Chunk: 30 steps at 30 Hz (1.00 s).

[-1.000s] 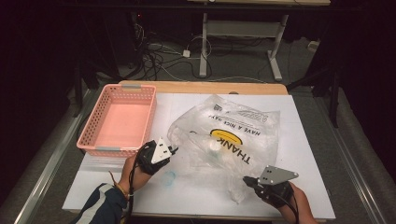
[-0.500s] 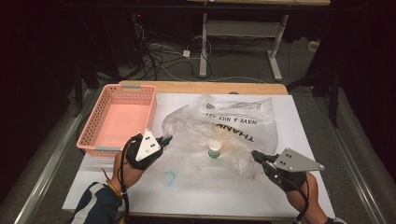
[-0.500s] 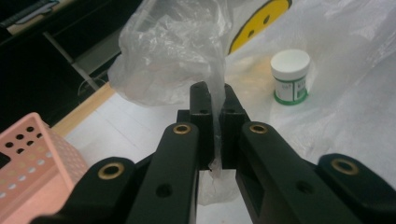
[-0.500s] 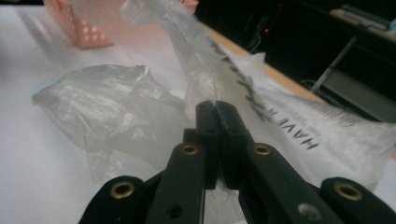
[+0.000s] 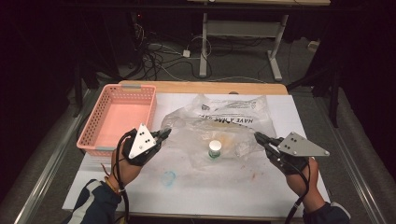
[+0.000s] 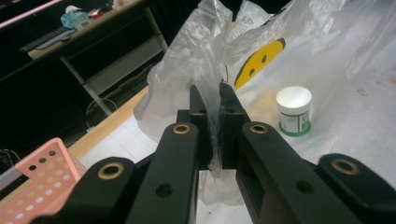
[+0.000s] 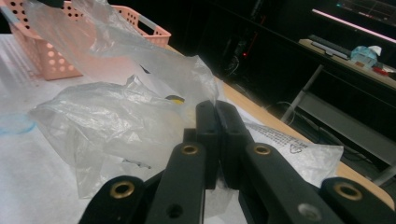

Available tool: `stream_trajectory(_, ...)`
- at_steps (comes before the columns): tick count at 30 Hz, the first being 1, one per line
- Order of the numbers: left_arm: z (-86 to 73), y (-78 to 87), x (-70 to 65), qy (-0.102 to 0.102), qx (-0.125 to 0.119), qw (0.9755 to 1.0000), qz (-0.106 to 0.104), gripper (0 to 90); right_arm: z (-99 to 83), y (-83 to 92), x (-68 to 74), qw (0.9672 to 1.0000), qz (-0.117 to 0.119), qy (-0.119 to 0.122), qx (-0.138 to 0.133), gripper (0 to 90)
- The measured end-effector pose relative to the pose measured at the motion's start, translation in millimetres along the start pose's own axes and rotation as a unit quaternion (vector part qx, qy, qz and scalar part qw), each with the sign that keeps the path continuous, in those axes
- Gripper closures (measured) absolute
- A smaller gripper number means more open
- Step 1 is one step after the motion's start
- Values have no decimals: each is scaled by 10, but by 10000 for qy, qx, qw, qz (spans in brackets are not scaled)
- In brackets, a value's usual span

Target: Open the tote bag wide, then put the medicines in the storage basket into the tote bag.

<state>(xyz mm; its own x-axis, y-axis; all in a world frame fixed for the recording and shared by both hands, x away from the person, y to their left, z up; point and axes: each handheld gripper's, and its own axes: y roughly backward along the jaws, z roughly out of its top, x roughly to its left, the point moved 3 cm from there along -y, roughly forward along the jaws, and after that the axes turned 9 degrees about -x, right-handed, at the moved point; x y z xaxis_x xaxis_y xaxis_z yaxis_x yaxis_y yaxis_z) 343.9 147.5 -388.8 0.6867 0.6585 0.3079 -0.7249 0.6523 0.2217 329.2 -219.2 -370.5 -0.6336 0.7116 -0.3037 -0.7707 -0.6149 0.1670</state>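
bench (image 5: 261, 186): white sheet over wood
left edge: pink basket (image 5: 119, 116)
centre: clear plastic bag (image 5: 224, 121), small white jar (image 5: 214, 149)

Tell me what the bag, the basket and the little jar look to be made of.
Bag: thin clear plastic film, glossy; it crinkles and the table shows through it. Basket: rigid pink plastic, probably moulded, with rows of punched holes in its walls. Jar: smooth white lid and body with a green label band; likely plastic, though the material is not certain from here.
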Motion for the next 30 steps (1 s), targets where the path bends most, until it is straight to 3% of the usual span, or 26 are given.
stream_trajectory(15,238,99,125,-54,-377,9991,190,862,255,-17,-148,9986,-282,156,-424,900)
stream_trajectory(22,350,181,226,13,-549,9981,271,861,432,-58,-155,9974,-278,106,-650,900)
stream_trajectory(30,486,255,254,-82,-694,9971,304,861,562,-36,-127,9962,-336,177,-783,900)
